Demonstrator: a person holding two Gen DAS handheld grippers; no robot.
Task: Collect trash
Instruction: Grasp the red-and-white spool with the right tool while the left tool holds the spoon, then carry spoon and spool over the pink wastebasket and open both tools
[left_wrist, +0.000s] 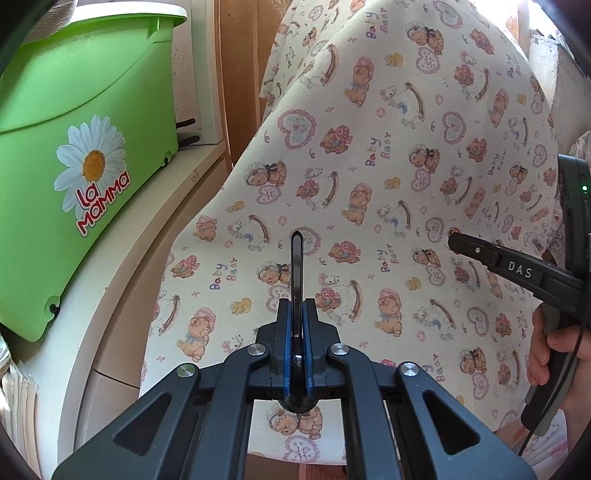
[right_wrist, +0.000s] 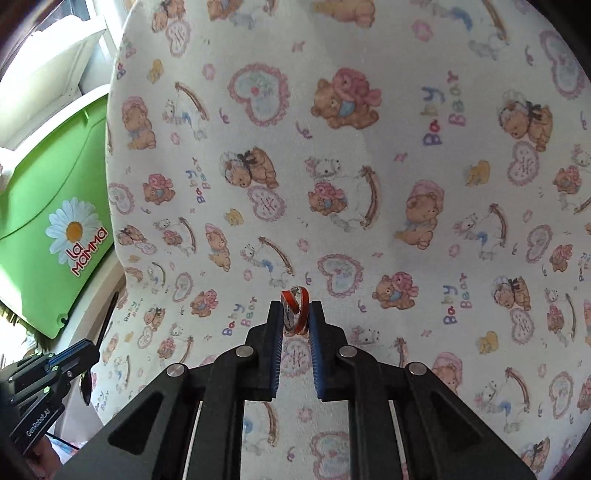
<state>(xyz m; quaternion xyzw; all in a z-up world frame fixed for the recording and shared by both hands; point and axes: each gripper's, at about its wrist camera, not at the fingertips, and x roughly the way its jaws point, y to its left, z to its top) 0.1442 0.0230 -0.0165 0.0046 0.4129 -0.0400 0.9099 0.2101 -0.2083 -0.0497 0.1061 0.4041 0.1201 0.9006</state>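
At the far left a green bin (left_wrist: 74, 155) with a daisy label is sitting on a pale ledge (left_wrist: 155, 229), beside the table. Right of it, the left gripper (left_wrist: 296, 306) is hovering over the bear-print cloth (left_wrist: 369, 184), its jaws pinched nearly together on a black spoon-like utensil (left_wrist: 296, 266) whose handle is pointing away from the camera. Further right, the right gripper (right_wrist: 295, 314) is reaching down to the cloth with its jaws narrowed around a small red-and-silver wrapper (right_wrist: 294, 309); the pads appear to be touching its sides, so the pick-up step seems to be in hand. The wrapper is resting on the cloth near the middle of the table. Next, the person's right hand (left_wrist: 557, 354) would need to be lifting the scrap clear without snagging the cloth, then carrying it left, probably toward the bin.
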